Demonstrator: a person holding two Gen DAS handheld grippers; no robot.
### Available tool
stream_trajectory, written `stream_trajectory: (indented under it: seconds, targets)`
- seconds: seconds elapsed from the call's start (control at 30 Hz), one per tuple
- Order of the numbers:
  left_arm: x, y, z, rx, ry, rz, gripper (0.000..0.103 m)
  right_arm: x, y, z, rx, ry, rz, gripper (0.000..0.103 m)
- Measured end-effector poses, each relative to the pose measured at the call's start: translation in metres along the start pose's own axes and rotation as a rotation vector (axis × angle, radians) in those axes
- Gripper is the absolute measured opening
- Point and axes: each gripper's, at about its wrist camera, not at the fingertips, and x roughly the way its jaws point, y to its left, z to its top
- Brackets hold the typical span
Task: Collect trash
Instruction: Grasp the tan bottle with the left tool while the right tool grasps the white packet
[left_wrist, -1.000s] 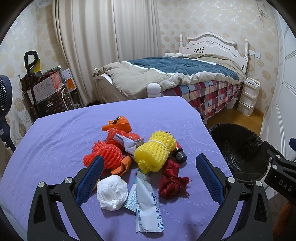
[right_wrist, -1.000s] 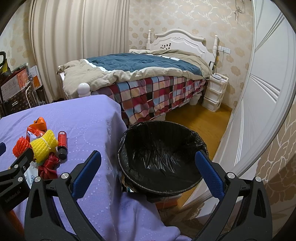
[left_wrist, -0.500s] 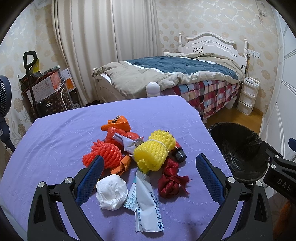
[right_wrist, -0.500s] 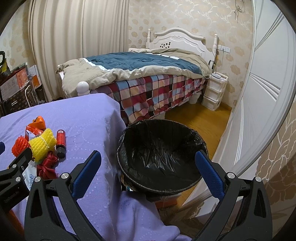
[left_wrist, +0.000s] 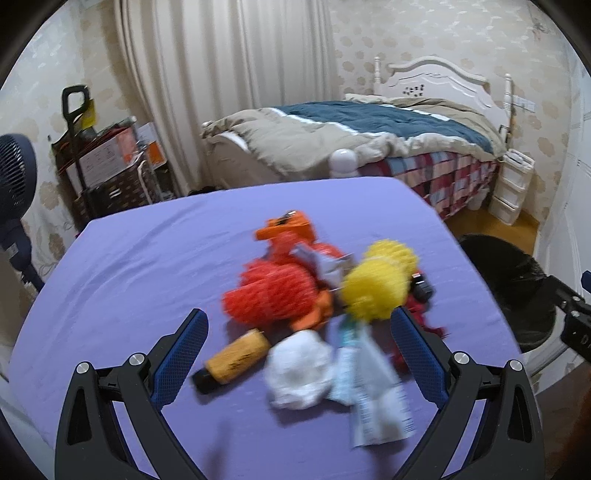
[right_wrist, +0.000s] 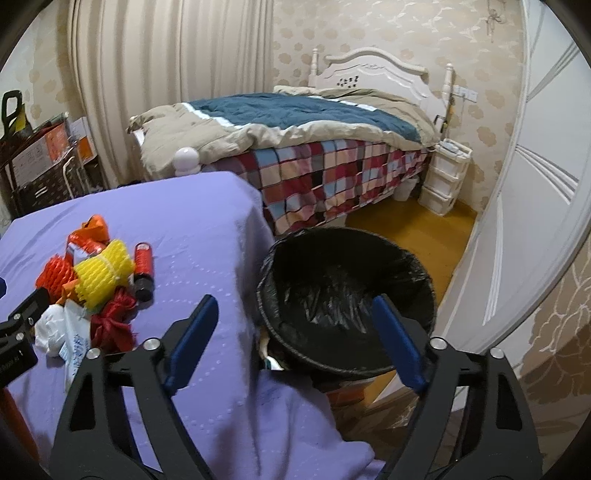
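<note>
Two pairs of tongs are at work, both empty: the left tongs (left_wrist: 295, 354) stand spread wide over the near end of the trash pile on the purple table (left_wrist: 147, 258), a white paper wad (left_wrist: 299, 369) and a yellow bottle (left_wrist: 232, 360) between their tips, so picking is just starting. Right tongs (right_wrist: 295, 338) have just been narrowing, nothing between them, above the black-lined bin (right_wrist: 347, 295) beside the table. Next: lower and pinch one piece.

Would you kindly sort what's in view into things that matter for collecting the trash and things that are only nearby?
Part of the job:
crumpled white paper
yellow foam net
red foam net
small orange bottle
black-lined bin

Just nearby:
bed
white drawer unit
fan
</note>
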Motion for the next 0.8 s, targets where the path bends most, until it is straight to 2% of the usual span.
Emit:
stream_trajectory:
  seconds: [0.1, 0.2, 0.27, 0.3, 0.53, 0.8]
  targets:
    - [0.001, 0.018, -0.005, -0.007, 0.011, 0.023, 0.095, -0.001, 0.010, -0.003, -0.013, 0.018, 0.020, 0.073]
    - [0.001, 0.035, -0.008, -0.011, 0.024, 0.044, 0.091, -0.001, 0.024, -0.004, -0.033, 0.032, 0.046, 0.071]
    - [0.001, 0.047, -0.012, -0.018, 0.037, 0.041, 0.078, -0.003, 0.032, -0.004, -0.050, 0.038, 0.056, 0.071]
    - [0.004, 0.052, -0.012, -0.024, 0.048, 0.026, 0.077, -0.004, 0.036, -0.005, -0.057, 0.041, 0.062, 0.071]
    - [0.007, 0.073, -0.023, -0.049, 0.082, 0.023, 0.077, -0.007, 0.062, -0.006, -0.109, 0.062, 0.090, 0.071]
    - [0.023, 0.070, -0.026, -0.011, 0.119, 0.015, 0.077, -0.007, 0.075, -0.006, -0.142, 0.083, 0.108, 0.071]
